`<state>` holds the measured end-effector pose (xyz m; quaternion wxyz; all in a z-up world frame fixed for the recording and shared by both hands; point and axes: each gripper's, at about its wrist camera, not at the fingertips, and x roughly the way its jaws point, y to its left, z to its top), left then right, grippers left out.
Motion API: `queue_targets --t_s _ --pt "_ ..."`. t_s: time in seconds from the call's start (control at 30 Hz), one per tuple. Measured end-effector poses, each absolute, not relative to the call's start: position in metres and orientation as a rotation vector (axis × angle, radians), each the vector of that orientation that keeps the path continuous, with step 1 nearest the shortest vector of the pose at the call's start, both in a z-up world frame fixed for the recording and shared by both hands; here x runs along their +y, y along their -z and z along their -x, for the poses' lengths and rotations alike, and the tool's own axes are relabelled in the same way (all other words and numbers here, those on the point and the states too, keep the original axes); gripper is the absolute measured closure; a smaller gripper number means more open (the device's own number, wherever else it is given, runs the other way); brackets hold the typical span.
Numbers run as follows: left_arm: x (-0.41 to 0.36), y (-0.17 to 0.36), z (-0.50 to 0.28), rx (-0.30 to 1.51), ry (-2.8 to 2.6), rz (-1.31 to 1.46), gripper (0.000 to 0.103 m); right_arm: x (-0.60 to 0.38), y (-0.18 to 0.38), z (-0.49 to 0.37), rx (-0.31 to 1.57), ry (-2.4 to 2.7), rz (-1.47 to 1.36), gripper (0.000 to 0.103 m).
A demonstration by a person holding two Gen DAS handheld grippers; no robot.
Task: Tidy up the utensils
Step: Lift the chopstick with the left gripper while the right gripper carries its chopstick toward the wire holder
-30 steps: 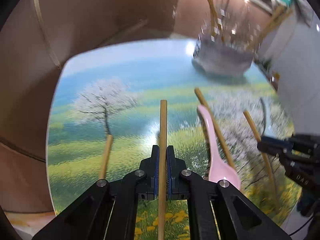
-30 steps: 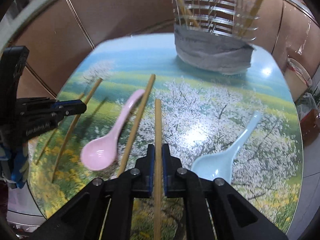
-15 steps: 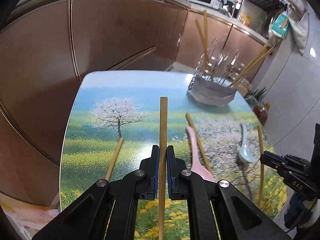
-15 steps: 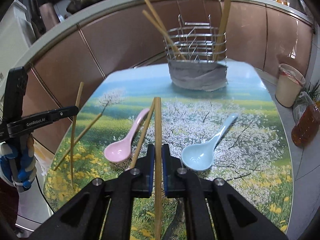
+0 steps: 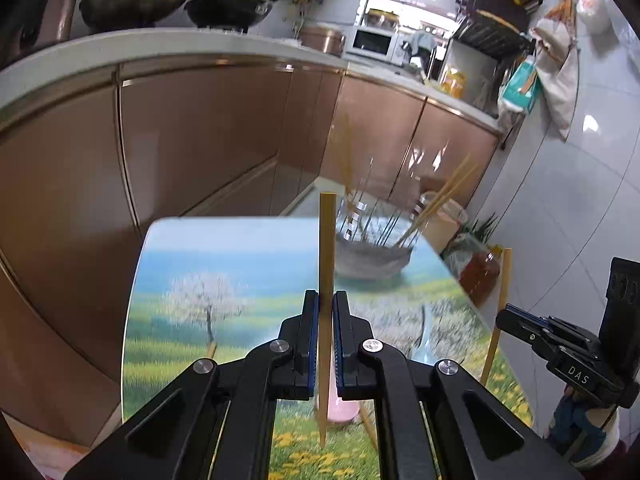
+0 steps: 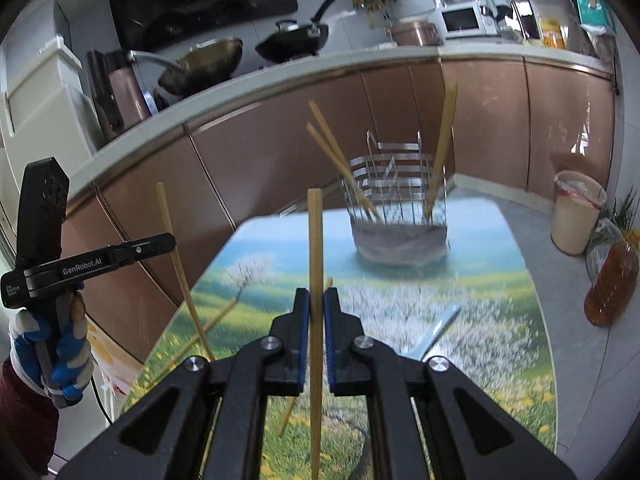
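My left gripper (image 5: pixel 326 300) is shut on a wooden chopstick (image 5: pixel 326 248) and holds it upright above the table. My right gripper (image 6: pixel 315 298) is shut on another chopstick (image 6: pixel 315 240), also lifted. A wire utensil holder (image 6: pixel 400 216) with a grey wrapped base stands at the table's far end and holds several chopsticks; it also shows in the left wrist view (image 5: pixel 374 248). A pink spoon (image 5: pixel 340 410) and a light blue spoon (image 6: pixel 434 330) lie on the table. Loose chopsticks (image 6: pixel 208 326) lie on the table's left part.
The table (image 6: pixel 500 320) has a printed blossom landscape. Brown kitchen cabinets (image 5: pixel 200 140) run behind it. A bin (image 6: pixel 576 216) and an amber bottle (image 6: pixel 610 284) stand on the floor to the right of the table.
Both grippers have risen and tilted back with their chopsticks, so the table looks farther and lower. The kitchen counter and walls have come into view.
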<state>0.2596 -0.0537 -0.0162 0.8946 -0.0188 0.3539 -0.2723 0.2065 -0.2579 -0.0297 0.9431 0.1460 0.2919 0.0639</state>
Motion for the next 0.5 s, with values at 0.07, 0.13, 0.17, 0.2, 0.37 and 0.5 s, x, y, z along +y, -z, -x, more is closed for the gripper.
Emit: queue_targets --t_s 0.07,0.13,0.17,0.2,0.37,0.5 --pt "-0.055 0.002 -0.264 0.711 0.57 0.043 0.096 -0.261 0.016 -0.209 0.566 -0.133 -0.298 0.097" --pt "-0.059 -0.01 -0.271 0.692 0.573 0.045 0.096 -0.264 0.0 -0.215 0.536 -0.134 -0.286 0.097" --pt "-0.06 -0.018 -0.274 0.681 0.575 0.046 0.096 -0.266 -0.009 -0.219 0.521 -0.134 -0.278 0.097" --pt "-0.063 -0.027 -0.277 0.669 0.576 0.048 0.096 -0.267 -0.016 -0.222 0.51 -0.134 -0.273 0.097" --pt "-0.083 -0.062 -0.296 0.606 0.595 0.062 0.096 -0.282 -0.054 -0.248 0.429 -0.12 -0.263 0.097" --pt "-0.104 -0.08 -0.313 0.57 0.611 0.078 0.096 -0.296 -0.082 -0.276 0.354 -0.096 -0.253 0.097"
